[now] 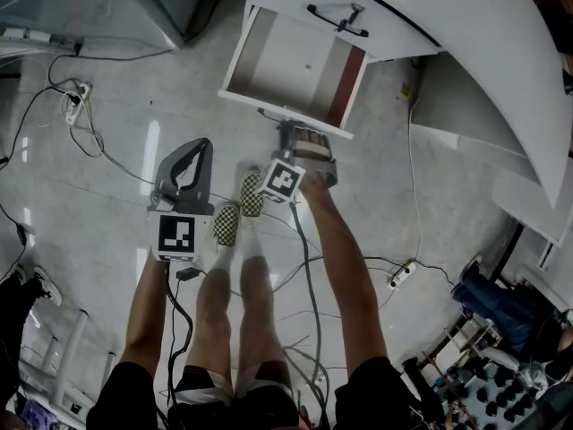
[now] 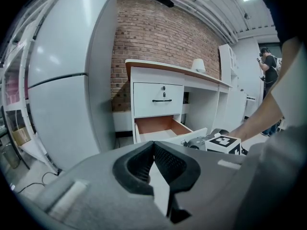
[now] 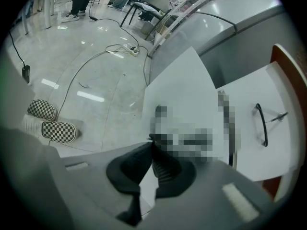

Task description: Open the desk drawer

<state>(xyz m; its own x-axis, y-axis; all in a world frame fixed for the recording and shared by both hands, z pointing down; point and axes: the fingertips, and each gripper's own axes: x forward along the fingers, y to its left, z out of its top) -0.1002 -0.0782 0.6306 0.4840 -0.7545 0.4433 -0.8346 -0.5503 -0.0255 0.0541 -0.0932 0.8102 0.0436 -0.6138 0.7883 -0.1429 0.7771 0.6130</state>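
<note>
The white desk (image 1: 466, 25) stands at the upper right of the head view. Its lower drawer (image 1: 295, 61) is pulled out, showing a bare pale bottom and brown sides. Above it, the upper drawer front (image 2: 158, 99) with a black handle (image 1: 338, 21) is closed. My right gripper (image 1: 285, 134) is at the middle of the lower drawer's front edge, shut on the drawer handle; in the right gripper view its tips (image 3: 152, 140) meet against the white drawer front (image 3: 182, 95), the handle hidden by a mosaic patch. My left gripper (image 1: 199, 146) hangs left of the drawer over the floor, shut, holding nothing.
Cables and a power strip (image 1: 76, 97) lie on the tiled floor at left, another strip (image 1: 401, 276) at right. My checkered shoes (image 1: 228, 222) stand just behind the grippers. A tall grey fridge (image 2: 62, 80) stands left of the desk. Another person (image 2: 268, 61) stands far off.
</note>
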